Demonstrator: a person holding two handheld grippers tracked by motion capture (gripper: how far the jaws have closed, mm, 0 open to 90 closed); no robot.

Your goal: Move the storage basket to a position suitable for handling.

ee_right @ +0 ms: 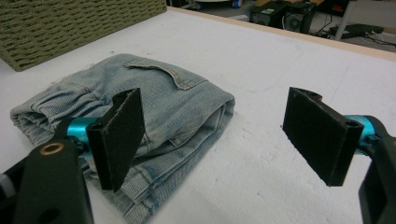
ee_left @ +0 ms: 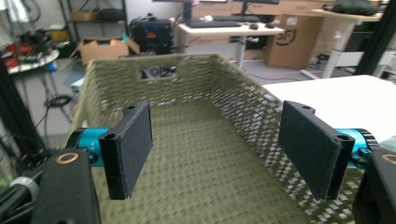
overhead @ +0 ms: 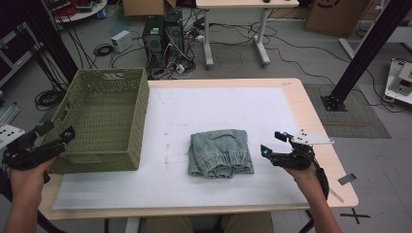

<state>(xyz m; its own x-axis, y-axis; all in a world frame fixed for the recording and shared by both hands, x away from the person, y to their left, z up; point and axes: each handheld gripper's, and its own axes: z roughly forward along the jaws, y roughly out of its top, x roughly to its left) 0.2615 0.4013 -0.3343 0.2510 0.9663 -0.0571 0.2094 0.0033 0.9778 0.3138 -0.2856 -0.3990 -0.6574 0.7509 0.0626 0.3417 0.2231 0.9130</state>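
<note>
The folded jeans (overhead: 221, 153) lie near the middle of the surface (overhead: 301, 104), toward its near edge; the right tongs (overhead: 275, 143) hover just beside them, jaws spread and empty (the left tongs (overhead: 59, 135), likewise released, hang over the green basket (overhead: 138, 104) at the left edge)

Right gripper view. The right gripper (ee_right: 210, 140) stood with its two black jaws wide apart and nothing between them, just above the white-covered table (ee_right: 289, 74). Folded light-blue jeans (ee_right: 140, 102) lay flat on the cover, partly behind the left jaw, a pocket flap facing up. A woven green basket (ee_right: 70, 23) sat at far left. Computer towers (ee_right: 280, 18) stood on the floor beyond the table's far edge.
</note>
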